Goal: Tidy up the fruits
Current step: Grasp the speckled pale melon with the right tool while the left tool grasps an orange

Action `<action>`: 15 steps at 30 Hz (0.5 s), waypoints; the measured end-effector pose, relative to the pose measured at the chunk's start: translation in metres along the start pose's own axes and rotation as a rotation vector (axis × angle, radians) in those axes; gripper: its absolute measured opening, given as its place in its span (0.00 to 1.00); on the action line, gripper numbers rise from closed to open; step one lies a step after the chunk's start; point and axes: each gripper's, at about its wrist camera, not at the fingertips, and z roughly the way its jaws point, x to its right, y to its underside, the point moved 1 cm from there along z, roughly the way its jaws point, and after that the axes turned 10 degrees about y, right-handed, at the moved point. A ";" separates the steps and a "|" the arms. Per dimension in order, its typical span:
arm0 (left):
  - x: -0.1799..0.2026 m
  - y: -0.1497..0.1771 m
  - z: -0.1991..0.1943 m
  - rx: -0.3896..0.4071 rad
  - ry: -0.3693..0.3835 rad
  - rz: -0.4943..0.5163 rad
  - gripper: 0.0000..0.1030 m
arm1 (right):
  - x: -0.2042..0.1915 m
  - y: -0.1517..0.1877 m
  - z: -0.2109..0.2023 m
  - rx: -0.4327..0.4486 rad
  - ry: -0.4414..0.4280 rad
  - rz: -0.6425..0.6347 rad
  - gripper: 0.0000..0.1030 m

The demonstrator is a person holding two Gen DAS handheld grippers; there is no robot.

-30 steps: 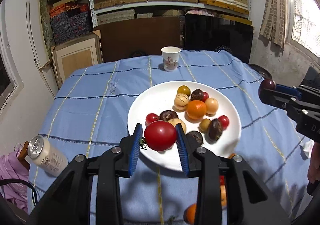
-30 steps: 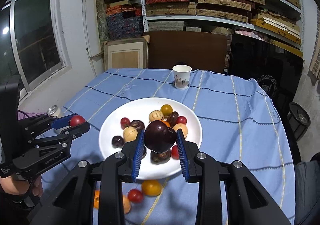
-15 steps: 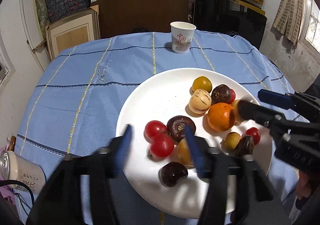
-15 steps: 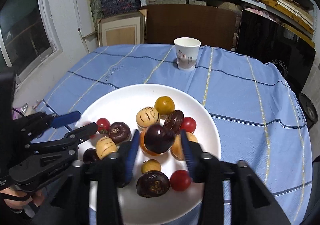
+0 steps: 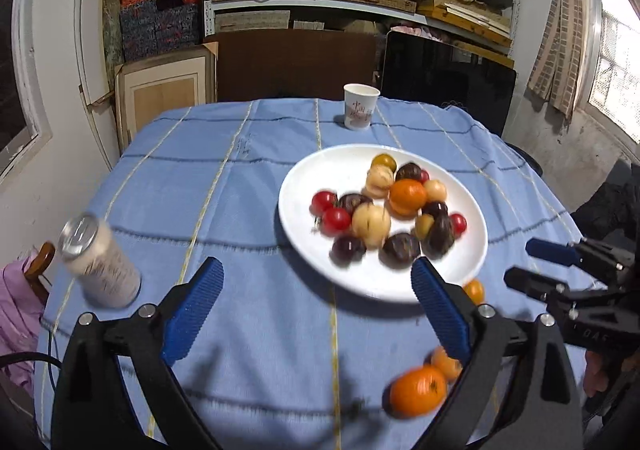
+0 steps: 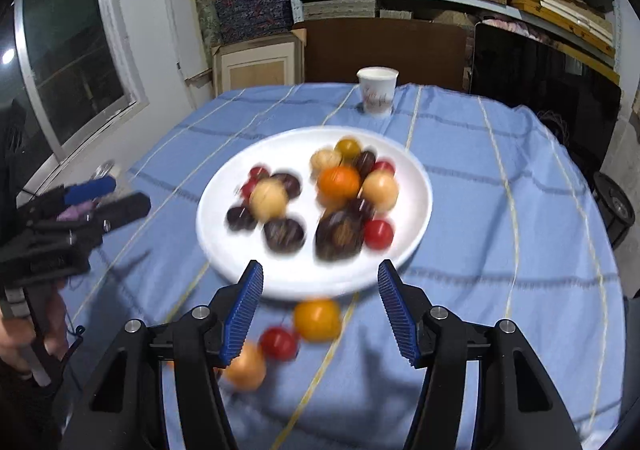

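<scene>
Both grippers are empty right now: the left gripper (image 5: 316, 290) has just been opening and its jaws sit really wide over bare cloth (image 5: 240, 209), and the right gripper (image 6: 320, 302) is moderately open with nothing in it. Most fruits are piled on the plate (image 5: 320, 177) mid-table. A few loose ones, like an orange (image 5: 418, 390) and a red tomato (image 6: 278, 342), lie on the cloth just near of the plate.

Tomato (image 5: 336, 220) and dark fruit (image 6: 339, 234) (both released) on plate (image 5: 372, 286).
</scene>
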 end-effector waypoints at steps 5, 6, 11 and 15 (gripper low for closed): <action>-0.005 0.047 -0.015 -0.050 0.009 -0.037 0.90 | -0.040 0.045 0.001 -0.031 0.013 -0.102 0.58; -0.006 0.053 -0.015 -0.060 0.009 -0.041 0.90 | -0.045 0.050 0.003 -0.036 0.030 -0.119 0.58; -0.009 0.075 -0.025 -0.079 0.003 -0.057 0.90 | -0.057 0.059 0.015 -0.072 0.030 -0.102 0.55; -0.007 0.080 -0.028 -0.080 0.001 -0.047 0.90 | -0.061 0.055 0.017 -0.050 0.048 -0.080 0.55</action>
